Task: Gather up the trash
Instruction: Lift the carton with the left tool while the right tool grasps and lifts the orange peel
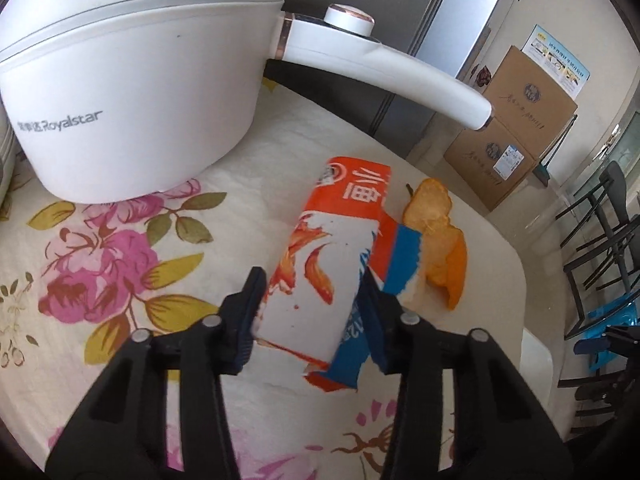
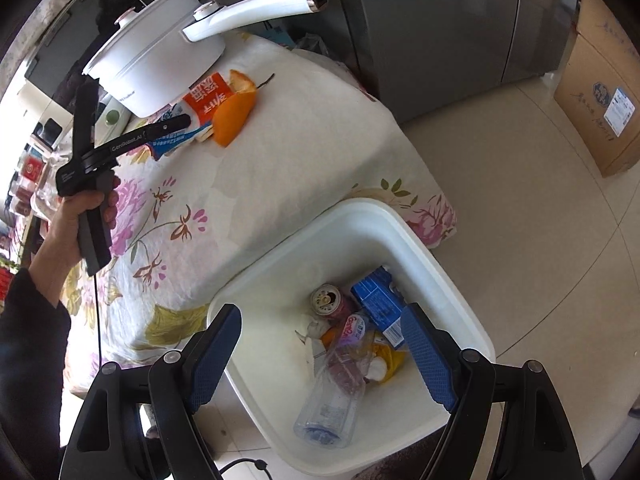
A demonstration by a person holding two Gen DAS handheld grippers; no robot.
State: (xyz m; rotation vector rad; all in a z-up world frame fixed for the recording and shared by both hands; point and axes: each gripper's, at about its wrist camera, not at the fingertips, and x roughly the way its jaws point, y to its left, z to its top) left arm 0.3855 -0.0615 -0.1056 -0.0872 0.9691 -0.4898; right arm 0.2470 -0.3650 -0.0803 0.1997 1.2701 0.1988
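Observation:
A crumpled orange, white and blue wrapper [image 1: 328, 264] lies on the flowered tablecloth [image 1: 100, 260]. My left gripper [image 1: 312, 292] has its fingers on both sides of the wrapper and touching it. Orange peel [image 1: 436, 236] lies just right of the wrapper. In the right wrist view the wrapper [image 2: 200, 112] and peel [image 2: 236, 112] lie near the pot, with the left gripper [image 2: 176, 124] on them. My right gripper [image 2: 320, 356] is open and empty above the white bin [image 2: 360, 220], which holds a plastic bottle [image 2: 336, 392], a can [image 2: 328, 300] and a blue carton [image 2: 380, 304].
A white Royalstar pot [image 1: 132, 92] with a long handle [image 1: 400, 80] stands just behind the wrapper. The table edge [image 1: 516, 280] is close on the right. Cardboard boxes [image 1: 516, 136] and black chairs [image 1: 600, 240] stand beyond. A grey fridge [image 2: 440, 32] stands behind the table.

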